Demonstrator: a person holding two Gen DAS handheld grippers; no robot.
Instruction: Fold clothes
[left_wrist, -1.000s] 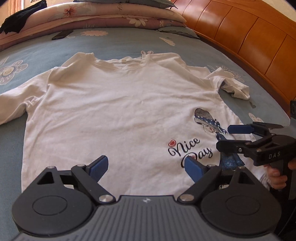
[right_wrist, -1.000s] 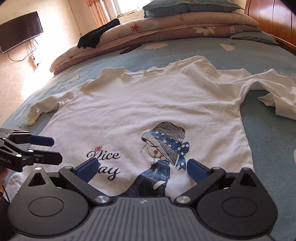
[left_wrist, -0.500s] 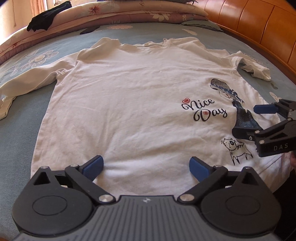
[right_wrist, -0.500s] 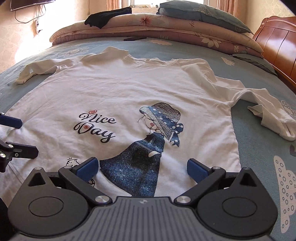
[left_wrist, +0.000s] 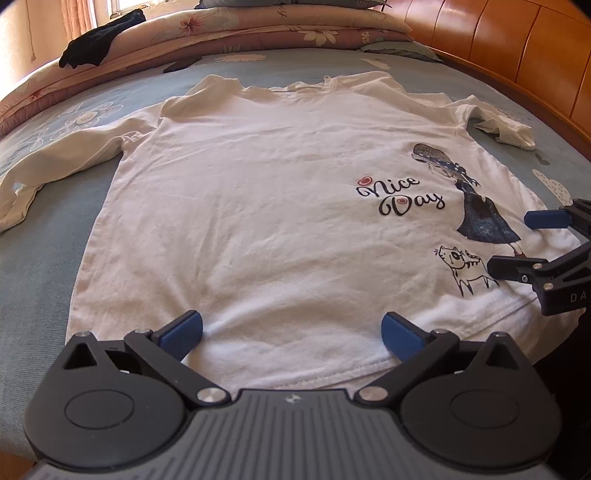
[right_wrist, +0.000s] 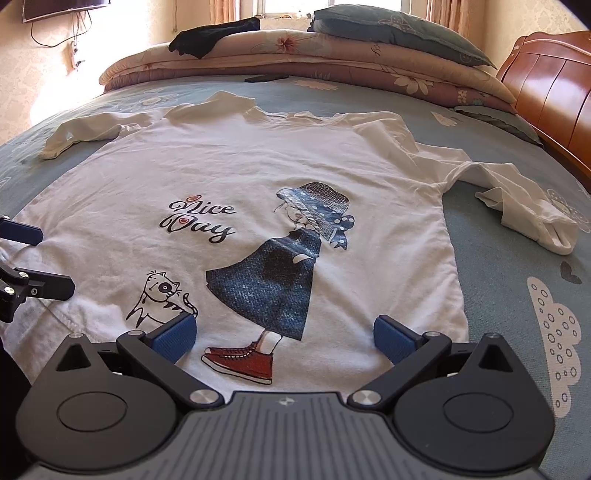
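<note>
- A white long-sleeved shirt lies spread flat, print side up, on the blue flowered bed, filling the middle of both views.
- The left tongs hover at the bottom of the left wrist view over the shirt's hem, jaws spread wide with nothing gripped; cloth only lies beneath them.
- The right tongs sit at the bottom of their own view, jaws released, over the printed red shoe near the hem.
- One sleeve lies crumpled at the right of the right wrist view.
- Folded quilts with a black garment on top are stacked along the upper edge.
- A wooden headboard fills the upper right.
</note>
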